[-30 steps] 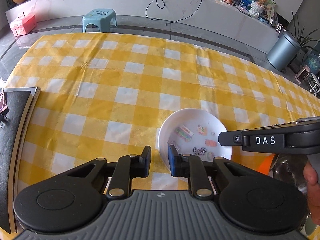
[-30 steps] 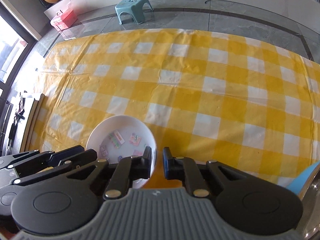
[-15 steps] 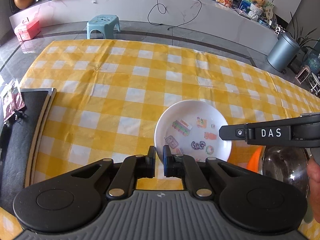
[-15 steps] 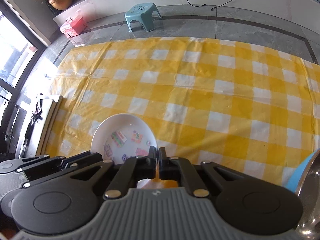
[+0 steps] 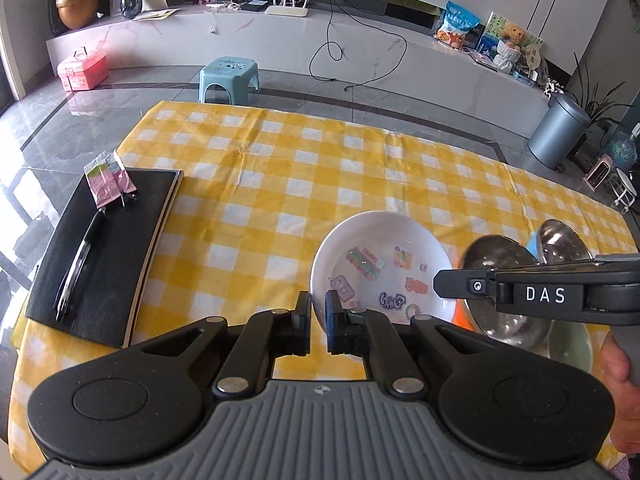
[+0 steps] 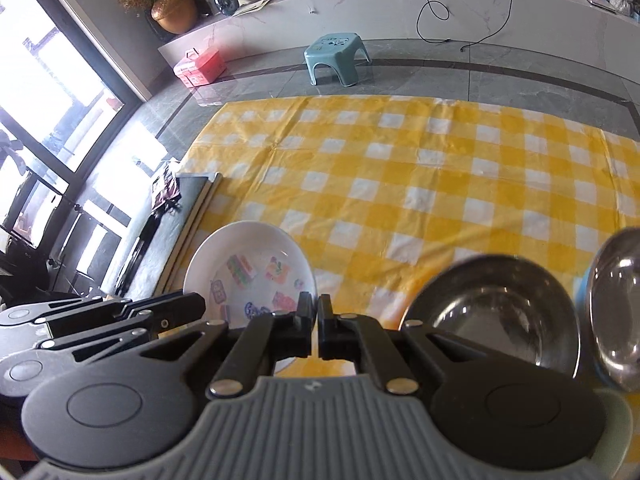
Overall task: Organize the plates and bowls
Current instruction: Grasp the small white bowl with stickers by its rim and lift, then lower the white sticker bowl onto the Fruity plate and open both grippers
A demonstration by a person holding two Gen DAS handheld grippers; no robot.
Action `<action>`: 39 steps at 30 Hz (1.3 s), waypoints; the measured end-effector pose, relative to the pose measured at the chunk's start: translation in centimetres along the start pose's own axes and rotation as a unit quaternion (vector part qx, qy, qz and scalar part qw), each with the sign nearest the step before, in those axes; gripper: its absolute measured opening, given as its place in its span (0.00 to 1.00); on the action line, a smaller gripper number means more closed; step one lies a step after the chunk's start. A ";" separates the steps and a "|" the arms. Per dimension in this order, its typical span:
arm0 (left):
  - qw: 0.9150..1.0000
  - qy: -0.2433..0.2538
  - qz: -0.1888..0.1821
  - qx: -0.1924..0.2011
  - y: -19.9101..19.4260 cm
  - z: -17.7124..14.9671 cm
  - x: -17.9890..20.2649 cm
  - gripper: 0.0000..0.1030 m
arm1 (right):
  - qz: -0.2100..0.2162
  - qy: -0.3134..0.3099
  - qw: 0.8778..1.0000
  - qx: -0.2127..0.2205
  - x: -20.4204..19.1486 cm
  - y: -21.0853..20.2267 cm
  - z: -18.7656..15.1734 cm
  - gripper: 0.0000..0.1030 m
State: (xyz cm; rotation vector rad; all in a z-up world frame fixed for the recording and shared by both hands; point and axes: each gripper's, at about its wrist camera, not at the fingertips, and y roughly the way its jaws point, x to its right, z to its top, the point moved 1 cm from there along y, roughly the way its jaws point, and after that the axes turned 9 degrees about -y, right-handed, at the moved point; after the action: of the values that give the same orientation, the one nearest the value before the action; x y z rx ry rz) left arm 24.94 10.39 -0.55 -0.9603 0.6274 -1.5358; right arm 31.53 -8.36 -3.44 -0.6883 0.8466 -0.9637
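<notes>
Both claws pinch the white plate (image 5: 380,264) by its rim, left claw (image 5: 318,312) at lower centre, right claw (image 6: 315,316) likewise, while the steel bowls (image 6: 496,304) at lower right of the counter (image 5: 320,168) look unsorted.

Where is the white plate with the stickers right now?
The white plate is held between both grippers above the checked cloth: the left gripper grips its near-left rim, and the steel bowl sits to its right.
</notes>
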 end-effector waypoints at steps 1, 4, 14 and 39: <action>1.000 -0.002 -0.005 0.000 -0.5 -0.7 0.1 0.07 | 0.003 0.004 1.000 0.000 -0.1 -0.7 -1.0 0.00; 1.000 -0.013 -0.023 -0.002 -1.8 -3.1 0.4 0.07 | 0.013 0.022 1.000 0.002 0.2 -2.5 -4.3 0.00; 0.997 -0.056 -0.061 -0.010 -3.3 -11.0 2.2 0.07 | 0.018 0.120 0.992 0.026 2.2 -6.8 -16.8 0.00; 0.993 -0.103 -0.039 -0.038 0.1 -16.4 2.2 0.07 | -0.020 0.165 0.985 0.048 3.0 -5.9 -23.2 0.00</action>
State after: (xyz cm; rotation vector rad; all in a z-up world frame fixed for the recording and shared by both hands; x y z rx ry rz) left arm 11.08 6.27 -8.65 -1.1960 0.5101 -1.4651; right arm 10.15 -16.47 -11.20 -0.4698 1.0711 -1.1659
